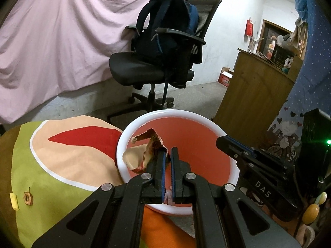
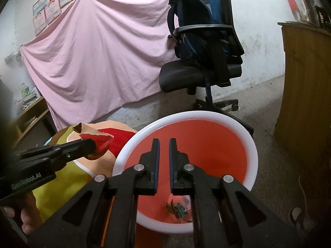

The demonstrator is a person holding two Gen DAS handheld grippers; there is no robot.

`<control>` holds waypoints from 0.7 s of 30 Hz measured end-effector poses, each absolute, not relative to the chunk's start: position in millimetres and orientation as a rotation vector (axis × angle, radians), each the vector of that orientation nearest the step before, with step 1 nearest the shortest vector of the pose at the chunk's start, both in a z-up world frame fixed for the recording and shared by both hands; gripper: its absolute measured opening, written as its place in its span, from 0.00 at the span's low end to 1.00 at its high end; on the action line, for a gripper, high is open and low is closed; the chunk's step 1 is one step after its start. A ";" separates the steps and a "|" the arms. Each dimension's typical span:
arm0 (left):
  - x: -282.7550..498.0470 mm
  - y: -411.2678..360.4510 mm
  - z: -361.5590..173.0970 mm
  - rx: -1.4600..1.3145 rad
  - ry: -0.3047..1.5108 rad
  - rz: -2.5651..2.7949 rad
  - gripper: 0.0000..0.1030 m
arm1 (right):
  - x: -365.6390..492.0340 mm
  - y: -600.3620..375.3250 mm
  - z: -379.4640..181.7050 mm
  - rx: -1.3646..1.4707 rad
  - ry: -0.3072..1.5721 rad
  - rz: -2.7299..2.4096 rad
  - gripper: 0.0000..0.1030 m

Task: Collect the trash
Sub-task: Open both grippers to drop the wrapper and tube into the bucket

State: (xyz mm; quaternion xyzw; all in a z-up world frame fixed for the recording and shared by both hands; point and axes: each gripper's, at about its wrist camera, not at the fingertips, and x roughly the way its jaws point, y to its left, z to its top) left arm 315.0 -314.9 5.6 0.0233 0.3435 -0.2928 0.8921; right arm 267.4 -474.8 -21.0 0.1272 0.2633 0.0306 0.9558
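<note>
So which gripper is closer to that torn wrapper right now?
Left. The left gripper is shut on the torn wrapper; the right gripper hangs empty over the bin.

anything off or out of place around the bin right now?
Two scraps remain on the green cloth: a yellow piece and a brown ring-shaped bit. The left gripper holds a torn wrapper over the red bin, not yet dropped.

Pink sheet (image 2: 99, 47) drapes the wall behind an office chair (image 1: 159, 62).
</note>
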 end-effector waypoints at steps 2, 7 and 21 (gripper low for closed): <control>315.1 -314.8 5.6 0.048 0.715 -0.609 0.03 | 267.5 -475.2 -21.1 0.259 0.534 0.062 0.41; 315.4 -314.1 5.9 0.047 0.714 -0.612 0.11 | 266.8 -476.1 -21.7 0.258 0.533 0.060 0.47; 314.8 -301.0 7.3 0.026 0.699 -0.574 0.16 | 267.0 -481.1 -22.4 0.263 0.527 0.051 0.58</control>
